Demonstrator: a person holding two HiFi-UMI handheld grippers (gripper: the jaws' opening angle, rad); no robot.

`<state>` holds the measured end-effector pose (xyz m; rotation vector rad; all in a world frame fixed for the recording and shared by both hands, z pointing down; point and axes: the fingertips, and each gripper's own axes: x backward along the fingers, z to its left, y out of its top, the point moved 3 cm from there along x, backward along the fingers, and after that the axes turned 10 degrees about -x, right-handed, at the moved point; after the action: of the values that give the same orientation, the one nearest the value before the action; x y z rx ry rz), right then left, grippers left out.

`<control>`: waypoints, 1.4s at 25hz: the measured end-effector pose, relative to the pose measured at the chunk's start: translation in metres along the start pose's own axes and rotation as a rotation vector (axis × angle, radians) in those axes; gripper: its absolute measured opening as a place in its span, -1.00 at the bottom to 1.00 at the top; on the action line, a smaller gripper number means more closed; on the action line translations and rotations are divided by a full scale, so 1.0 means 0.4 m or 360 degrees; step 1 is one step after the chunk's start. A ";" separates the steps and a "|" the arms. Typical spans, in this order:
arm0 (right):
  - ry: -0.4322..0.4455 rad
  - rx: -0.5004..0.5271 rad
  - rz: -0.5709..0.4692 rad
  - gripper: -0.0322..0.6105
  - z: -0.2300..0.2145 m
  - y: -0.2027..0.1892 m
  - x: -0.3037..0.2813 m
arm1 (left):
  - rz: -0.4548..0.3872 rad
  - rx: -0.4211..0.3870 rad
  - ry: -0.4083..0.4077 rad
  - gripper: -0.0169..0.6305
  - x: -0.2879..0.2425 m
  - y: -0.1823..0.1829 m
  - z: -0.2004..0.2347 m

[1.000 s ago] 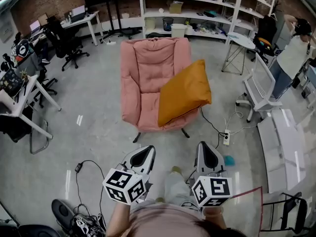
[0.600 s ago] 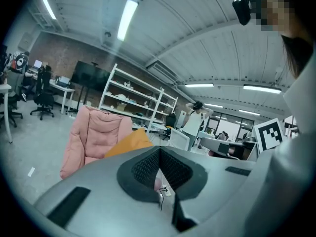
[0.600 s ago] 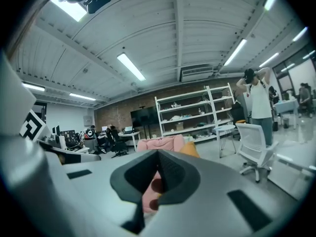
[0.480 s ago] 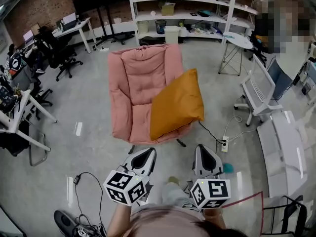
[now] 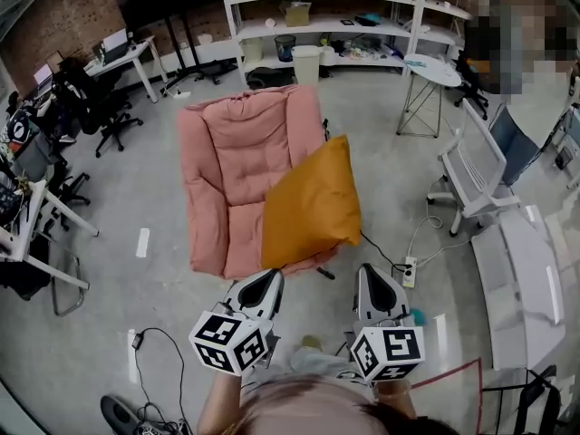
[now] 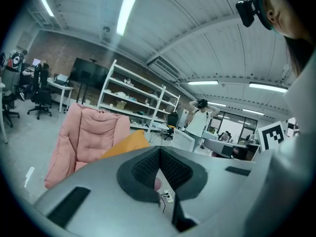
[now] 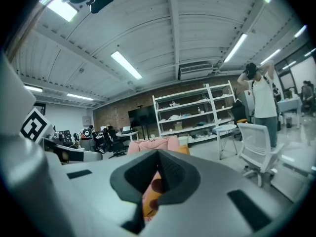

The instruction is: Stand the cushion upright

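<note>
Currently the approach step: left gripper (image 5: pixel 259 284) and right gripper (image 5: pixel 378 282) both closed, empty, short of the armchair (image 5: pixel 227 152). Cushion (image 5: pixel 311 202) slumps tilted on its seat. Next: open the jaws, grab the cushion's edges, tip it upright.

Grey polished floor (image 5: pixel 145 306), open in the middle. Pink armchair (image 5: pixel 231 170) stands on it at centre; orange cushion (image 5: pixel 310 208) lies tilted on the seat's right side, leaning over the right arm. White power strip (image 5: pixel 408 271) on the floor near right of the armchair, black cable (image 5: pixel 376 247) running to it. White chair (image 5: pixel 476 170) at right. Round side table (image 5: pixel 429 66) far right. White shelving unit (image 5: pixel 317 12) along the far wall, white bin (image 5: pixel 306 62) in front of it. Black office chair (image 5: pixel 95 107) far left. Loose black cord (image 5: pixel 163 343) near left.
</note>
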<state>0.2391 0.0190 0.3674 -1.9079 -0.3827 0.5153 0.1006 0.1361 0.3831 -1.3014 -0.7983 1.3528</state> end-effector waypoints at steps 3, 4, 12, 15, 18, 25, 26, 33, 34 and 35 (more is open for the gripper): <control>0.0014 -0.0030 0.0000 -0.85 -0.032 0.008 -0.030 | 0.0003 0.0007 -0.0016 -0.96 -0.034 0.004 0.006; 0.0021 -0.0040 0.0001 -0.85 -0.039 0.010 -0.039 | 0.0000 0.0017 -0.0021 -0.96 -0.044 0.006 0.011; -0.0002 -0.0045 0.0028 -0.85 -0.088 0.025 -0.117 | 0.0009 0.0022 -0.0002 -0.96 -0.123 0.030 0.067; -0.0012 -0.0075 0.0039 -0.85 -0.098 0.026 -0.154 | 0.0014 0.0017 -0.0011 -0.96 -0.161 0.040 0.099; -0.0024 -0.0115 0.0054 -0.84 -0.109 0.026 -0.198 | 0.0022 0.0011 -0.0029 -0.96 -0.208 0.054 0.141; -0.0154 -0.0140 0.0054 -0.84 -0.142 0.041 -0.295 | 0.0069 -0.0033 -0.0115 -0.96 -0.339 0.107 0.236; -0.0181 -0.0148 0.0056 -0.84 -0.149 0.042 -0.307 | 0.0079 -0.0035 -0.0141 -0.95 -0.357 0.112 0.245; -0.0324 -0.0250 0.0089 -0.66 -0.174 0.030 -0.370 | 0.0142 -0.0071 -0.0288 -0.95 -0.470 0.144 0.309; -0.0348 -0.0257 0.0092 -0.65 -0.177 0.028 -0.377 | 0.0157 -0.0075 -0.0314 -0.92 -0.486 0.146 0.316; -0.0373 -0.0262 0.0095 -0.65 -0.181 0.025 -0.382 | 0.0172 -0.0082 -0.0339 -0.89 -0.504 0.147 0.321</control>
<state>0.1462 -0.1164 0.4091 -2.0275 -0.5355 0.7713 -0.0647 -0.0449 0.4048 -1.2689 -0.9235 1.5858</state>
